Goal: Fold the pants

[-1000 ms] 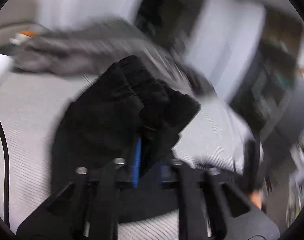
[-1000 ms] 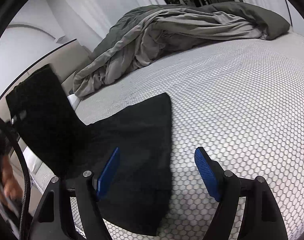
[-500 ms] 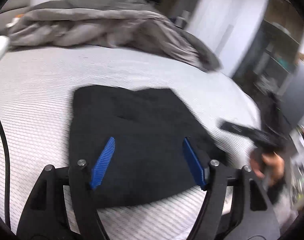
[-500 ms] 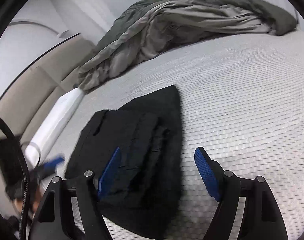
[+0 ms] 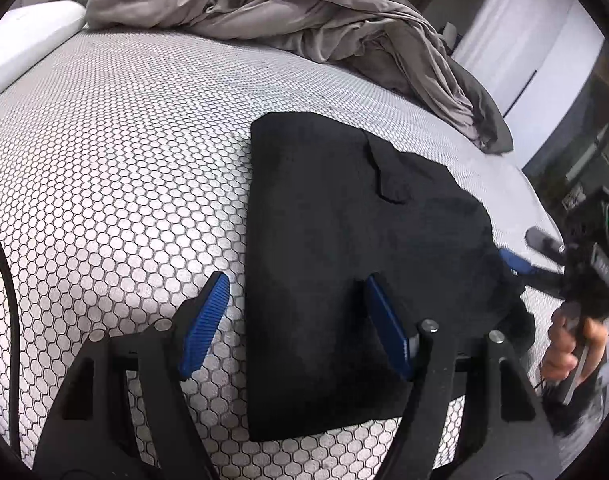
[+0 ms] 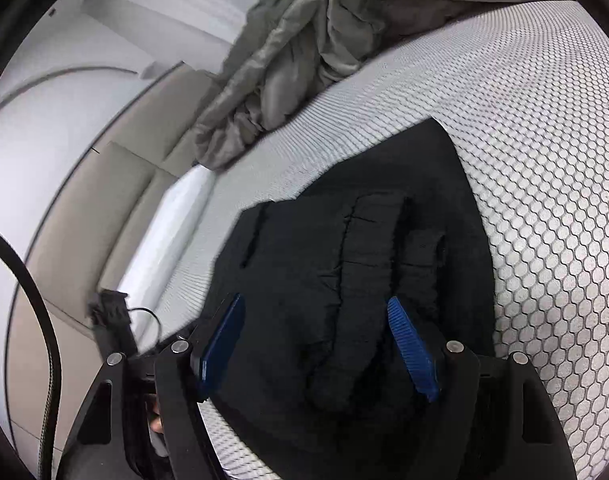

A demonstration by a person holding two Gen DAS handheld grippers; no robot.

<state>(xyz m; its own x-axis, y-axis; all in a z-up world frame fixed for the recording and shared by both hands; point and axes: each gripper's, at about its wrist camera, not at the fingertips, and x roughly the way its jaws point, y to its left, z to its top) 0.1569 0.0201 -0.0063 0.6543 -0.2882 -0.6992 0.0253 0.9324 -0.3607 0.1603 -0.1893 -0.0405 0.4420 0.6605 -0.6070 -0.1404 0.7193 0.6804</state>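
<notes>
The left gripper [image 5: 294,322] hangs with jaws apart and empty, just opened off the cloth; the folded black pants [image 5: 356,248] lie flat on the honeycomb mattress [image 5: 116,152], below the grey duvet [image 5: 264,4]; the right gripper [image 6: 318,344] hovers agape over them, gripping nothing.

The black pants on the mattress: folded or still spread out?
Folded. The black pants lie as a compact rectangle on the mattress, with stacked layers showing from the right wrist. Neither gripper holds them.
</notes>
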